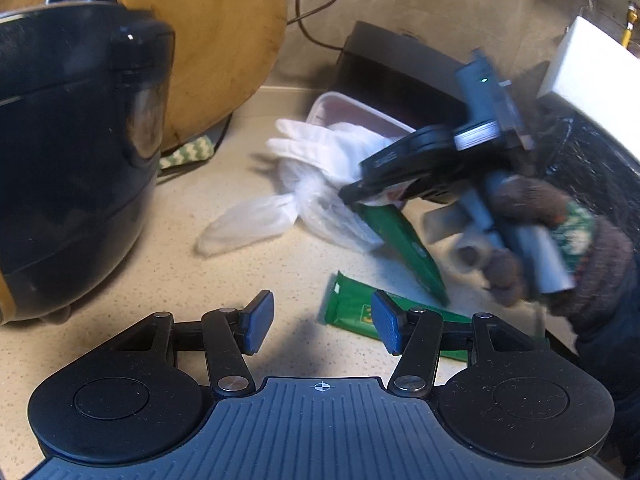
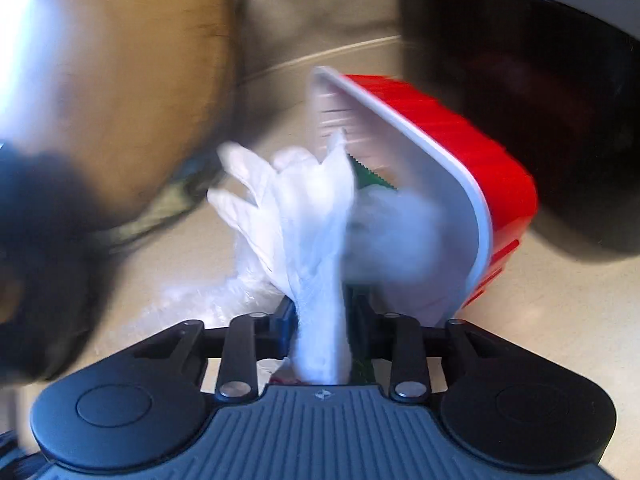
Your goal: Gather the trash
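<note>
My right gripper point(image 2: 322, 312) is shut on a white disposable glove point(image 2: 304, 216) together with a green wrapper point(image 1: 404, 240) that hangs from its jaws. It also shows in the left wrist view point(image 1: 356, 196), lifted above the counter. A red plastic tub point(image 2: 452, 160) with a white inside lies tipped on its side just behind the glove. A clear plastic bag point(image 1: 256, 220) lies on the beige counter. A second green wrapper point(image 1: 352, 312) lies flat on the counter just beyond my left gripper point(image 1: 322, 322), which is open and empty.
A black rice cooker point(image 1: 76, 152) stands at the left. A round wooden board point(image 1: 224, 40) leans on the wall behind it. A black appliance point(image 1: 392, 68) stands at the back right. A black bin bag point(image 1: 596, 168) is at the right edge. The right wrist view is motion-blurred.
</note>
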